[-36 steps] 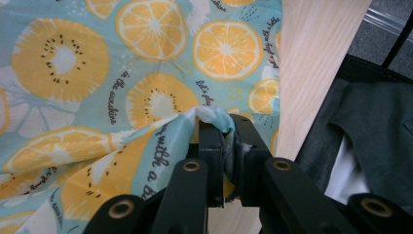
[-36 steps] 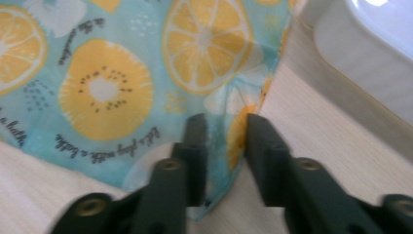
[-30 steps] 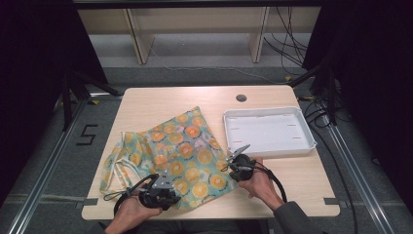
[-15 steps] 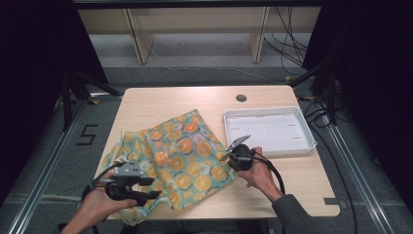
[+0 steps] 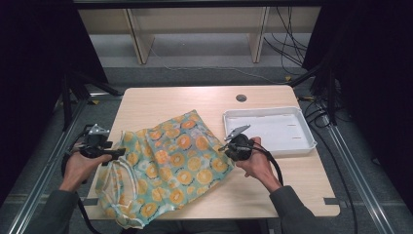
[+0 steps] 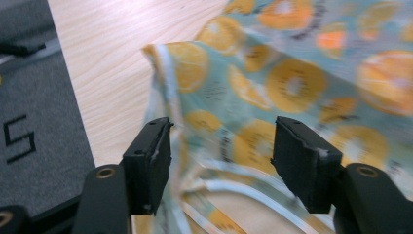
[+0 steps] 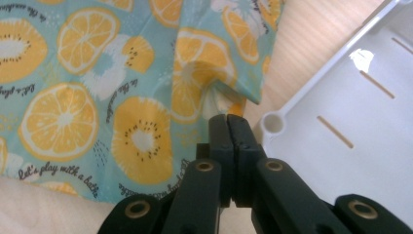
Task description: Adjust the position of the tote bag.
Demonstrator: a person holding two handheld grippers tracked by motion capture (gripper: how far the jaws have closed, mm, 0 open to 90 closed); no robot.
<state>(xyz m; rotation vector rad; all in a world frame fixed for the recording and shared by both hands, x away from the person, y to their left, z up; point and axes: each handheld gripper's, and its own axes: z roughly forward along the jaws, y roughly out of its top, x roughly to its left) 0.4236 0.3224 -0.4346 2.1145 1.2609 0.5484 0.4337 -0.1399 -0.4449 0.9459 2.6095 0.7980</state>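
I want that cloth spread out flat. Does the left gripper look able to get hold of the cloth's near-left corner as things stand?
Probably yes. The left gripper has its jaws open right over the fruit-print cloth at its left edge, with the white straps between them. Nothing blocks it; the right gripper pinches the opposite edge.

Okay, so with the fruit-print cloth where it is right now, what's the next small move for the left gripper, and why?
Probably close the left gripper on the cloth edge. Its jaws stand open around the hem and white ties at the cloth's left side, while the right gripper is shut on the cloth's corner beside the white tray. Gripping both sides would let the cloth be lifted or spread.
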